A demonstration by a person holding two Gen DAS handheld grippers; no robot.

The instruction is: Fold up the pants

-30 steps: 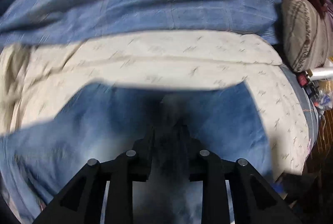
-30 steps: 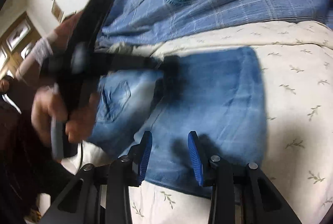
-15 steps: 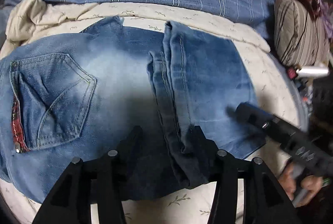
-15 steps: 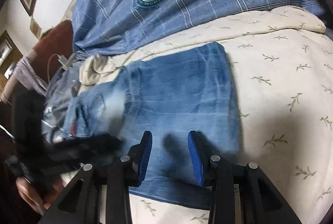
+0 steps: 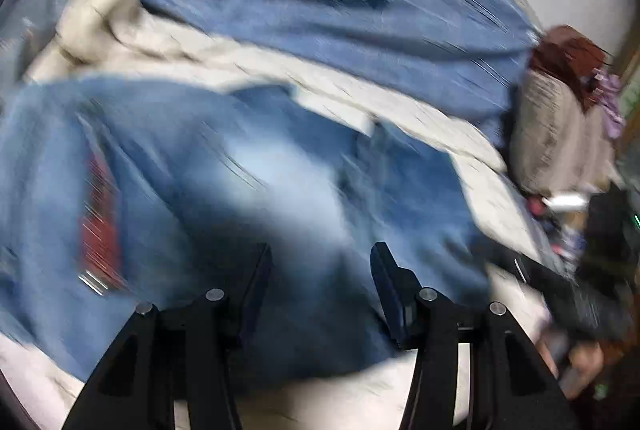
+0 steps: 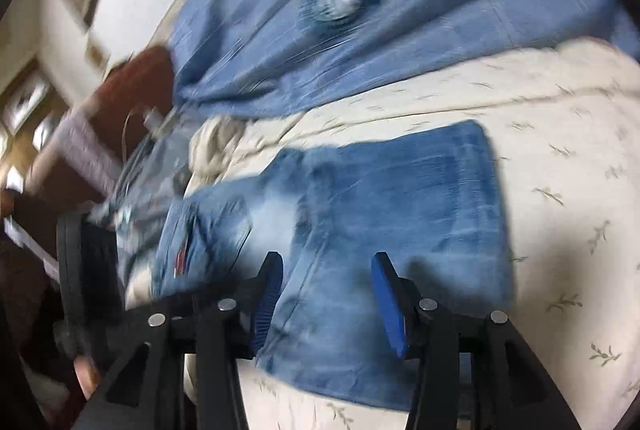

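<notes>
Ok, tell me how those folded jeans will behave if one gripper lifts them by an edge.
The jeans would probably flop: the denim lies soft and creased on the cream bedspread. The fold would likely fall open, since its layers lie loose. Stacked denim probably feels heavy.

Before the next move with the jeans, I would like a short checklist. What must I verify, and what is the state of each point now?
1. Left tool free of cloth: ok; its jaws have just been opening and nothing is pinched between them.
2. Right tool free of cloth: ok; its jaws have just been opening above the jeans, no cloth pinched.
3. Jeans folded and lying on the cream bedcover: ok.
4. Fold edges neatly aligned: cannot tell, both views are blurred.
5. Blue checked blanket apart from the jeans: ok, a strip of bedcover lies between.
</notes>
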